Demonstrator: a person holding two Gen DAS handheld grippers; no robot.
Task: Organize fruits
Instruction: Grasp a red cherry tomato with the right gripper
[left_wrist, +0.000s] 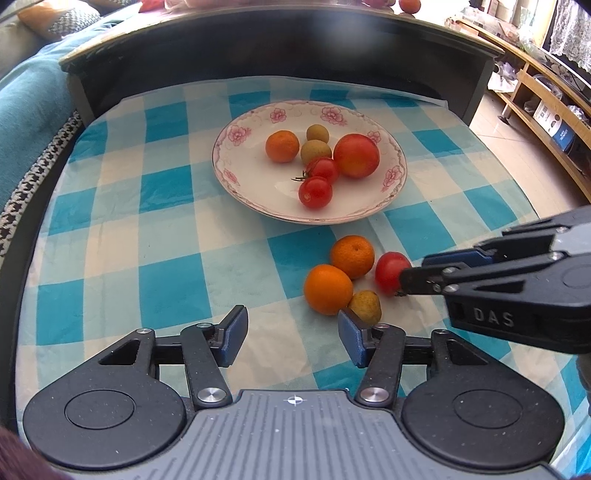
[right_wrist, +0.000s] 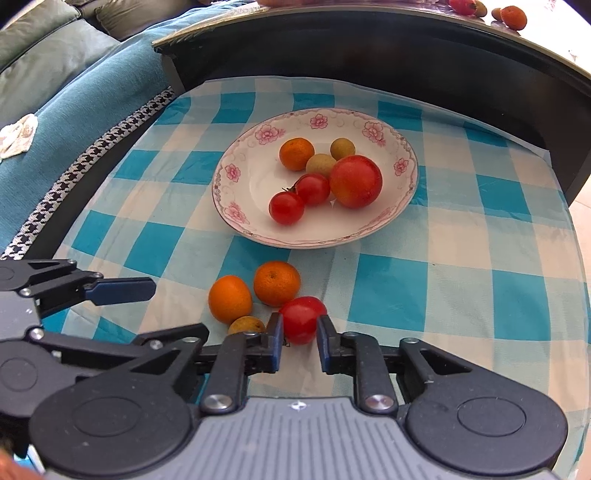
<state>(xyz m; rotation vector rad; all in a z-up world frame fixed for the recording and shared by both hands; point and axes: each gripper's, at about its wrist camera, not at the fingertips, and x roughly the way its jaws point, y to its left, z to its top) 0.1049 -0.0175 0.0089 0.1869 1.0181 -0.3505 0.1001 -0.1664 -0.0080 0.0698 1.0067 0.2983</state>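
**Right gripper clamped on a cherry tomato beside the plate**

The right gripper (right_wrist: 300, 345) has its two blue pads pressed on either flank of a loose cherry tomato (right_wrist: 303, 319), which sits on the checked cloth (right_wrist: 443, 295) near the camera, just short of the flowered plate (right_wrist: 236, 221); the jaws are closed on the fruit, not on each other. The left gripper (left_wrist: 291, 334) hangs with its jaws apart and nothing between them, the right-hand pad just beside a small yellow-green fruit (left_wrist: 367, 304).

To do this step well, in my judgement: lift straight up before travelling, since the tomato lies touching or nearly touching the nearer orange (right_wrist: 229, 299) and the farther orange (right_wrist: 277, 283), and a sideways drag would set them rolling; keep the squeeze light, for the skin looks thin and taut; carry it over the near rim and lower it into the bare left part of the plate, releasing low so that it does not bounce into the pile.

The tomato is glossy, deep red and slightly elongated, with a dark stalk remnant at its near underside; it appears smooth and slippery. On the plate lie two similar cherry tomatoes (right_wrist: 286, 208), a large red-orange fruit (right_wrist: 355, 181), one small orange and two yellow-green fruits, clustered to the right of centre.
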